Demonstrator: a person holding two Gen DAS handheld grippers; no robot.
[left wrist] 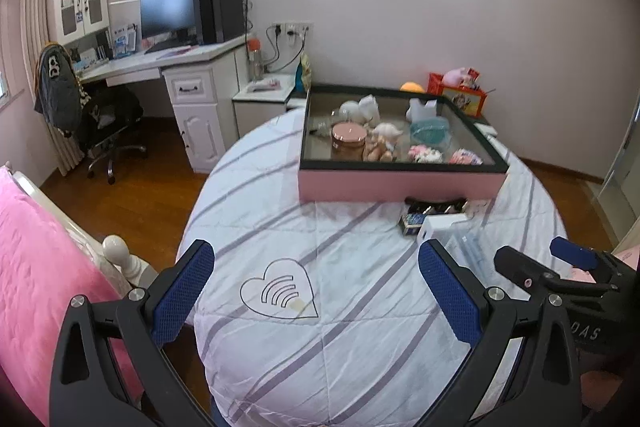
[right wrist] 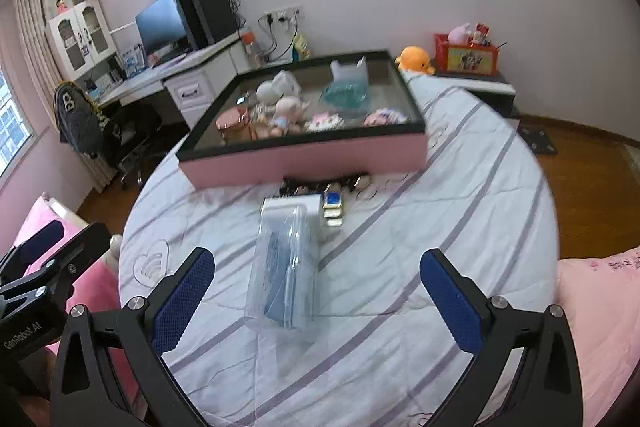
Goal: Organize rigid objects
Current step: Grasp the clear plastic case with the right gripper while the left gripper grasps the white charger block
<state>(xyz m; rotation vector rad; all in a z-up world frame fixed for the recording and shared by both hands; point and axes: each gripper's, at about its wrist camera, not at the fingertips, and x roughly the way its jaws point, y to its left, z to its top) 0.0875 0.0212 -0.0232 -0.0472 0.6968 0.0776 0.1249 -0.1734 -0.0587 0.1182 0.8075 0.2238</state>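
Nearest your right-hand lens, the right gripper (right wrist: 316, 291) has its blue-padded fingers (right wrist: 182, 301) spread wide and holds nothing; they stand either side of a clear plastic case (right wrist: 282, 269) that lies on the striped quilt (right wrist: 440, 187) of the bed, and neither pad touches it. Just beyond the case's far end sits a white box (right wrist: 290, 203), and just beside that a short row of small blue-and-gold boxes (right wrist: 333, 206). Behind these, a dark strip of small items (right wrist: 320, 183) lies against the front wall of the pink tray (right wrist: 304, 157).

The tray rests on the quilt, black-rimmed, and carries a pink round tin (right wrist: 231, 123), pale figurines (right wrist: 280, 99), a teal item (right wrist: 346, 95) and some small pink-and-white pieces; their detail is blurred.

Your left gripper (left wrist: 316, 291) is also wide open and empty, poised over bare quilt near an outlined heart print (left wrist: 280, 291). In that view the right gripper shows at the right edge, close beside the case (left wrist: 470, 247).

Off the bed, a white bench (left wrist: 168, 57) carries a monitor (left wrist: 168, 7).
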